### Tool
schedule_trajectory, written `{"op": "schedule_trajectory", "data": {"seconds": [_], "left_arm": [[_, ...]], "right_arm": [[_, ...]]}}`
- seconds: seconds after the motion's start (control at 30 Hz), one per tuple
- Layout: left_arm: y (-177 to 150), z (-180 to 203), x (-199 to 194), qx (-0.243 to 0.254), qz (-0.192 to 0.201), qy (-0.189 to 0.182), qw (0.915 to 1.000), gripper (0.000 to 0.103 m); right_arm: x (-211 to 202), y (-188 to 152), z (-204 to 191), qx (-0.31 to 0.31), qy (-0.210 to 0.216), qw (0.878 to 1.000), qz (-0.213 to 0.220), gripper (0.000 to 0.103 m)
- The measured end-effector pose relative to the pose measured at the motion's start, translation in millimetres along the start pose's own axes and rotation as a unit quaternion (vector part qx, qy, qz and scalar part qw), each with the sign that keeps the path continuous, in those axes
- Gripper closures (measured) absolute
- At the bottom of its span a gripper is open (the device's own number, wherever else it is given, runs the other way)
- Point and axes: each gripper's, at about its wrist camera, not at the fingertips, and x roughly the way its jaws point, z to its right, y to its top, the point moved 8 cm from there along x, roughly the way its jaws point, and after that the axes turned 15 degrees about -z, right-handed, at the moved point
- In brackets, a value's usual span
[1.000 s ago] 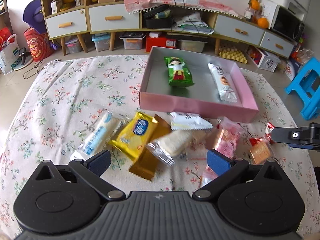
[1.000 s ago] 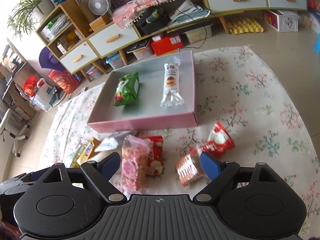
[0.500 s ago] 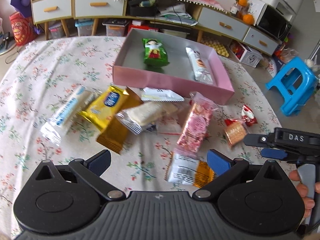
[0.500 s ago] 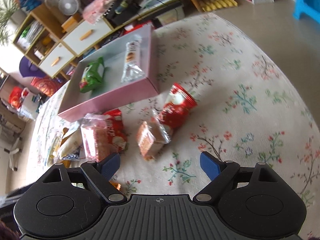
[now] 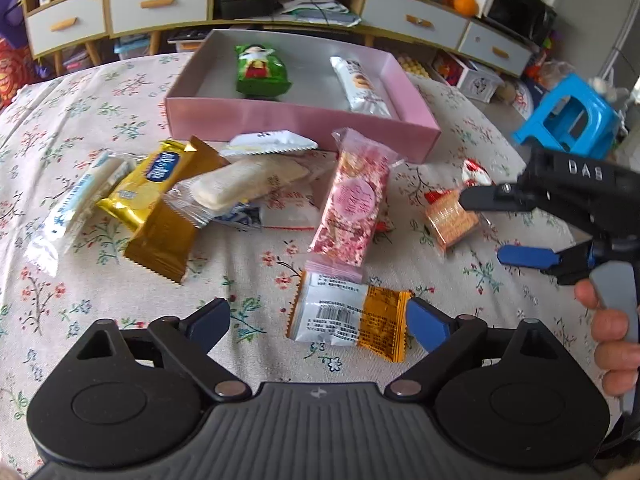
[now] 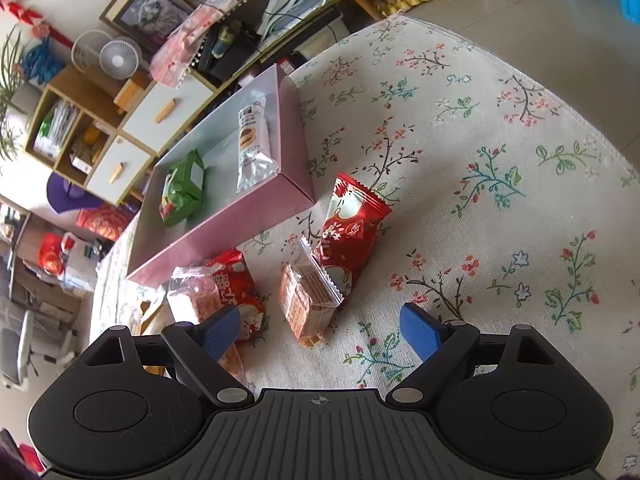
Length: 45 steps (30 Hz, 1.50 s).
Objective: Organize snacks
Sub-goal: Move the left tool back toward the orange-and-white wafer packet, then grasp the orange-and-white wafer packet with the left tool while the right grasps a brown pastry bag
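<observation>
A pink box [image 5: 300, 120] holds a green snack pack [image 5: 260, 68] and a white bar [image 5: 360, 86]. Several loose snacks lie in front of it on the floral cloth. My left gripper [image 5: 316, 322] is open above an orange and white packet [image 5: 346, 316]. My right gripper [image 6: 320, 330] is open, and its fingers straddle a clear pack of brown crackers [image 6: 306, 300]. It shows at the right of the left wrist view [image 5: 480, 228], at the same cracker pack [image 5: 450, 218]. A red packet [image 6: 352, 224] lies just beyond the crackers.
A pink sprinkled bar [image 5: 352, 204], a white cake pack [image 5: 244, 184], a gold packet [image 5: 160, 204] and a blue and white bar [image 5: 76, 204] lie left of centre. A blue stool [image 5: 568, 120] stands beyond the table's right edge. Cabinets line the back wall.
Both grippers have drawn back and lower toward the near snacks. The orange and white packet has come between my left fingers. The right gripper has closed in on the cracker pack.
</observation>
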Motion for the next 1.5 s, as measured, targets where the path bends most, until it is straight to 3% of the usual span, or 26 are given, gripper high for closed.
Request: {"op": "schedule_trajectory", "data": {"seconds": [0.2, 0.47, 0.6, 0.7, 0.93, 1.2, 1.3, 1.5], "left_arm": [[-5, 14, 7, 0.029, -0.005, -0.007, 0.9995, 0.023], [-10, 23, 11, 0.057, -0.001, 0.004, 0.9984, 0.034], [-10, 24, 12, 0.064, 0.000, 0.009, 0.9979, 0.035], [-11, 27, 13, 0.071, 0.002, 0.017, 0.9973, 0.034], [-12, 32, 16, 0.087, 0.005, 0.029, 0.9958, 0.026], [-15, 34, 16, 0.104, 0.009, 0.052, 0.9932, 0.034], [-15, 32, 14, 0.101, 0.011, 0.055, 0.9933, 0.046], [-14, 33, 10, 0.105, 0.010, 0.052, 0.9931, 0.058]], "right_arm": [[2, 3, 0, 0.003, 0.006, 1.000, 0.009, 0.018], [8, 4, -4, -0.009, 0.002, 1.000, 0.017, 0.040], [10, 4, -5, -0.013, -0.001, 1.000, 0.019, 0.046], [11, 4, -6, -0.015, 0.001, 1.000, 0.018, 0.058], [11, 5, -5, -0.013, 0.003, 1.000, 0.022, 0.076], [7, 3, -8, -0.017, 0.014, 1.000, 0.023, 0.080], [5, 1, -9, -0.017, 0.014, 1.000, 0.020, 0.081], [2, -2, -10, -0.023, 0.016, 0.999, 0.021, 0.082]]}}
